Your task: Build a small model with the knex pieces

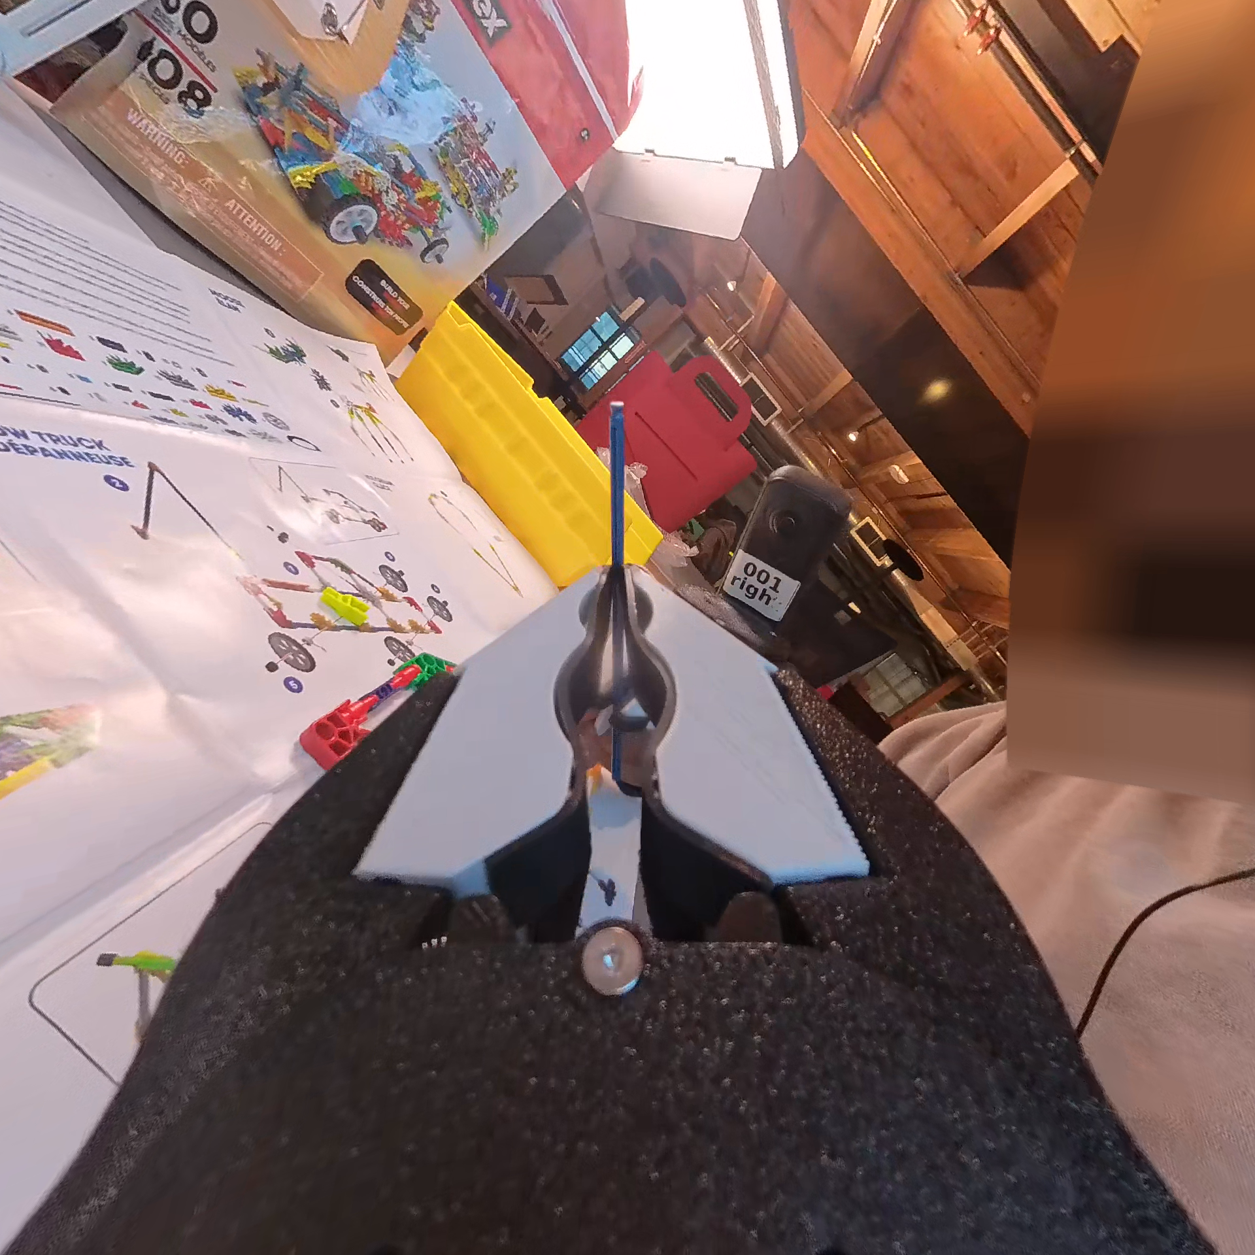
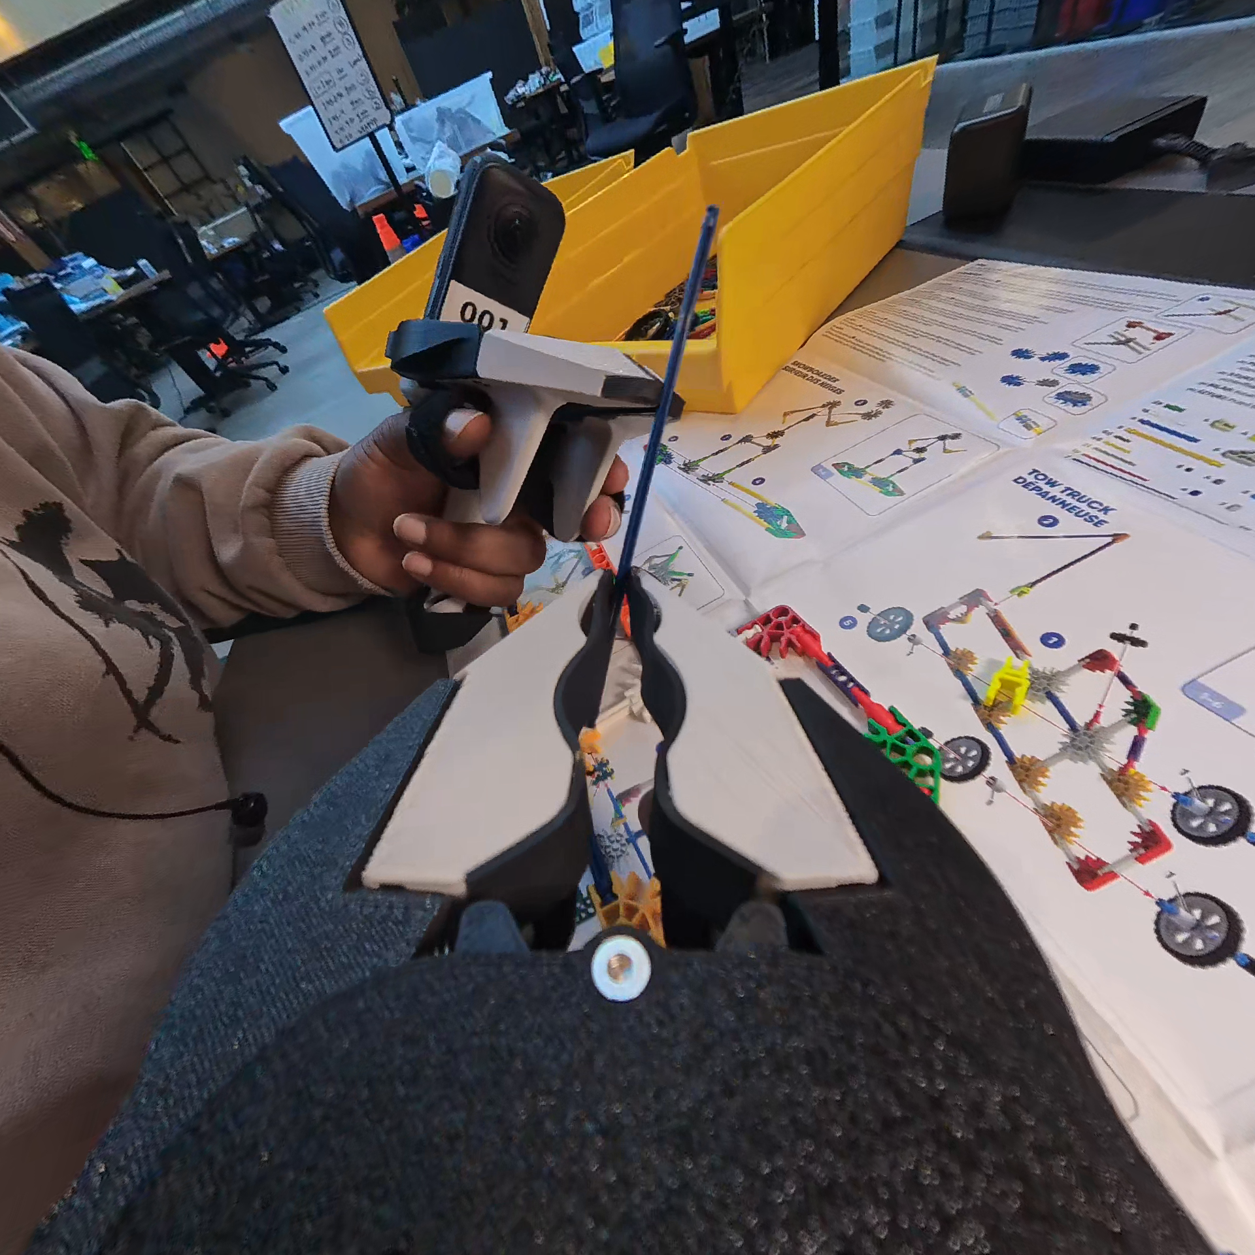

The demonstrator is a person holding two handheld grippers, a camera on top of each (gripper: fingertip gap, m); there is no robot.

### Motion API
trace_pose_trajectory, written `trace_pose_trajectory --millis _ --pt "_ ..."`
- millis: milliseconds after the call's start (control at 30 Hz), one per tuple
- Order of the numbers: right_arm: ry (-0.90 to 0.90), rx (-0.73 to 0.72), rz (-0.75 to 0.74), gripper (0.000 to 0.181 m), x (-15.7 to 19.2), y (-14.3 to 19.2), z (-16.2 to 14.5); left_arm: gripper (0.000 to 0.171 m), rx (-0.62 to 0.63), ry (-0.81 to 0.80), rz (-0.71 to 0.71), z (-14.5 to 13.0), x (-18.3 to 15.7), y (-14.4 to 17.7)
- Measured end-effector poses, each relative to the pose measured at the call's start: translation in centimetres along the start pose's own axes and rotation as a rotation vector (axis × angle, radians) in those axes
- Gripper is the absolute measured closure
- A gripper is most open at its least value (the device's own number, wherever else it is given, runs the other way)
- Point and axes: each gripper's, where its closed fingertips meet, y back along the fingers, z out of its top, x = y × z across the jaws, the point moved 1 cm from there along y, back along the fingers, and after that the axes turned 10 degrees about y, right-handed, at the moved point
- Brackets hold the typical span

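Both claws pinch one thin dark-blue plastic rod [image 2: 672, 401]: the left claw [image 1: 616, 577] and the right claw [image 2: 621, 591] are each closed on it. The rod stands above the white printed instruction sheet [image 2: 1019, 489], with the yellow plastic bin [image 2: 815, 271] beyond the sheet and a red-and-green connector assembly [image 2: 849, 699] lying on it.

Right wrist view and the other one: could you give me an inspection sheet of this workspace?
Surface: grey table, mostly covered by an unfolded instruction sheet.
Things handled: thin blue rod, held in the air above the sheet.
Clutter: yellow bin with coloured toy pieces inside; red-and-green toy piece lying on the sheet; toy box.
Grippers: left gripper and right gripper are both shut on the rod.
Cables: one black cable over pale cloth.
Surroundings: open room with desks and office chairs.
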Motion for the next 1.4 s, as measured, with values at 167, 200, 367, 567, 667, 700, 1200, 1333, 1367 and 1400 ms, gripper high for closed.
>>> trace_pose_trajectory --millis 167,200,367,567,667,700,1200,1333,1367,1400 --pt "0.024 0.009 -0.038 0.179 -0.9 1.2 0.1 0.171 0.078 -0.093 0.017 -0.6 -0.3 -0.1" --pt "0.036 0.012 -0.044 0.179 -1.0 1.4 0.2 0.171 0.097 -0.116 0.031 -0.8 -0.2 -0.1" --pt "0.082 0.03 -0.077 0.179 -1.4 2.1 0.1 0.171 0.144 -0.283 0.167 -0.5 1.0 0.3" --pt "0.161 0.088 -0.254 0.18 -4.7 4.3 0.1 0.17 0.166 -0.614 0.436 1.9 2.9 2.4" --pt "0.232 0.198 -0.438 0.18 -8.6 7.2 -1.2 0.16 0.155 -0.731 0.573 3.3 3.8 3.8" --pt "0.236 0.244 -0.495 0.18 -9.9 8.3 -1.9 0.157 0.147 -0.751 0.611 3.7 4.1 4.3" --pt "0.364 0.63 -0.684 0.176 -15.2 12.3 -8.0 0.147 0.241 -0.818 0.752 3.2 6.2 6.6" --pt "0.319 0.586 -0.666 0.168 -14.9 12.3 -7.8 0.147 0.27 -0.811 0.753 2.7 6.7 6.5" --pt "0.305 0.572 -0.659 0.165 -14.8 12.3 -7.7 0.147 0.279 -0.813 0.757 2.6 6.8 6.5" --pt "0.289 0.558 -0.653 0.163 -14.8 12.3 -7.7 0.147 0.288 -0.816 0.764 2.5 6.9 6.6"
